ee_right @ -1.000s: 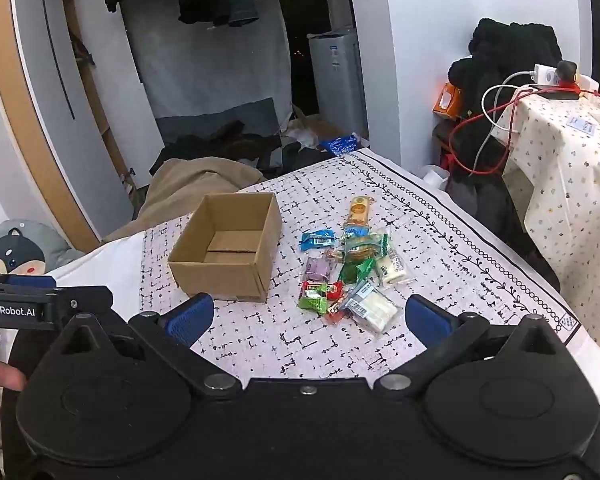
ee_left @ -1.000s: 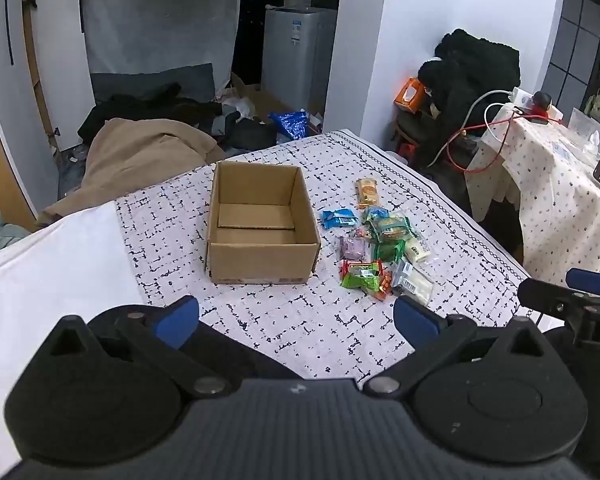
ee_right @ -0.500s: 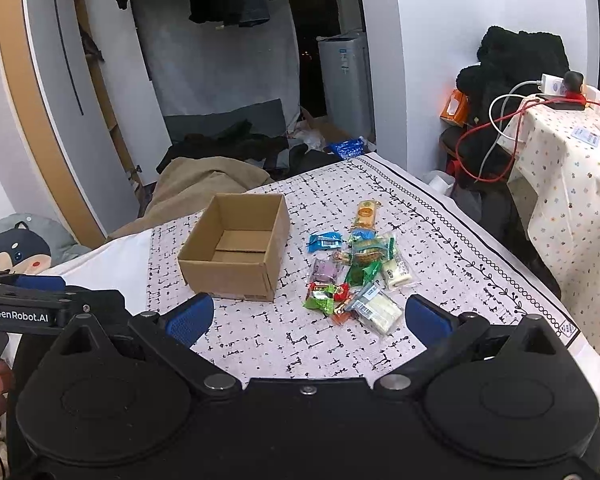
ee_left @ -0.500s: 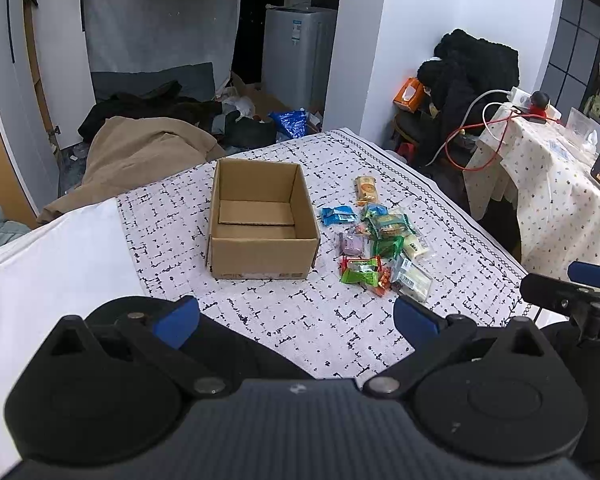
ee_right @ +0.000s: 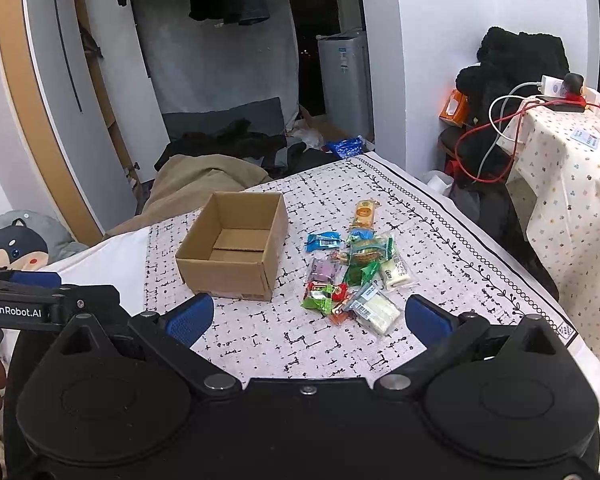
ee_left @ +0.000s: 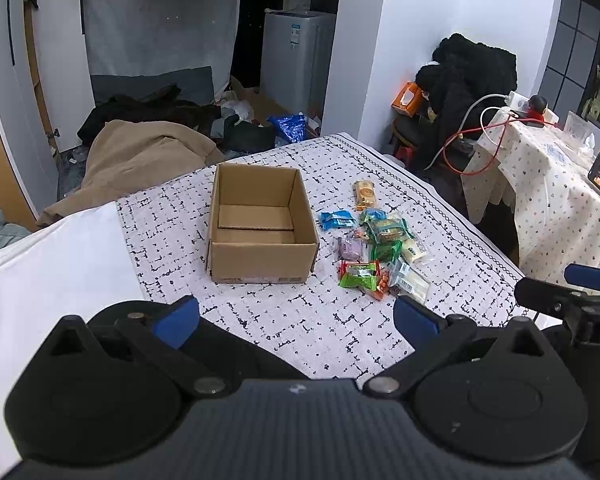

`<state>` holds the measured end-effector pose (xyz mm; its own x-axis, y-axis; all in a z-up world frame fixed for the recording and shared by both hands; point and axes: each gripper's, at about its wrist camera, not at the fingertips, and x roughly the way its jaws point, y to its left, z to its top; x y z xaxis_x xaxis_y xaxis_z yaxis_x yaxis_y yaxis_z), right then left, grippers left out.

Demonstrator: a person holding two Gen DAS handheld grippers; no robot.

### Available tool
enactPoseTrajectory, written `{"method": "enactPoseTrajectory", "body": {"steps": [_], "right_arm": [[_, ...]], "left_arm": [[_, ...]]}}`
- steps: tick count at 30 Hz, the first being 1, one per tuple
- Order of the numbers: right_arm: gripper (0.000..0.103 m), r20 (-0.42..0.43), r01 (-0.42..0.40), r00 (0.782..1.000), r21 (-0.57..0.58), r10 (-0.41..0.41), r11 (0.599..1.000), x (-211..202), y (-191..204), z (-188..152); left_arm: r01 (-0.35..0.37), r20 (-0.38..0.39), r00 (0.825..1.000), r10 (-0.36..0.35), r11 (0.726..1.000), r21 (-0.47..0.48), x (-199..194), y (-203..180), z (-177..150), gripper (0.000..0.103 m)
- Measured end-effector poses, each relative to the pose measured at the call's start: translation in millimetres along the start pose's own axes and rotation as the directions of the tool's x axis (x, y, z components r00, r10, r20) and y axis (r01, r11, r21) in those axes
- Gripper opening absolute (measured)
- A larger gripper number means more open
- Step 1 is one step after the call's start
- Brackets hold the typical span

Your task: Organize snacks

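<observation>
Both units had backed slightly away; left gripper [ee_left: 295, 318] and right gripper [ee_right: 308, 318] stood wide, empty, snacks [ee_right: 350, 270] at the cardboard box's [ee_right: 235, 248] three o'clock, where overlapping wrappers risked double pickup.

- We see an evenly lit room in both views, bright enough that print on the patterned cloth [ee_left: 320, 332] reads sharply.
- The white wall [ee_right: 432, 52] is the brightest area, without blown-out glare.
- The doorway [ee_right: 308, 48] behind is dark, its interior lost.
- The cardboard box [ee_left: 259, 224] casts only a soft, faint shadow; its inside is slightly dimmer.
- Fisheye bending curves the door frame [ee_right: 27, 120] and other straight edges near the borders.
- We see no motion blur; the snack wrappers [ee_right: 352, 276] show small highlights.
</observation>
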<state>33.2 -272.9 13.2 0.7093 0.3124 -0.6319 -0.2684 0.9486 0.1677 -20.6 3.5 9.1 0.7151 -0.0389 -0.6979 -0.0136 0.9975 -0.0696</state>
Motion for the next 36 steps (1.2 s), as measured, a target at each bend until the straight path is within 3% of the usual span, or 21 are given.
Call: {"method": "enactPoseTrajectory", "body": {"steps": [36], "right_arm": [[0.103, -0.037, -0.040, 0.999, -0.004, 0.040, 0.999, 22.6, -8.4, -3.2]], "left_arm": [[0.012, -0.023, 1.000, -0.012, 1.000, -0.020, 27.6, -5.6, 2.2, 0.103]]}}
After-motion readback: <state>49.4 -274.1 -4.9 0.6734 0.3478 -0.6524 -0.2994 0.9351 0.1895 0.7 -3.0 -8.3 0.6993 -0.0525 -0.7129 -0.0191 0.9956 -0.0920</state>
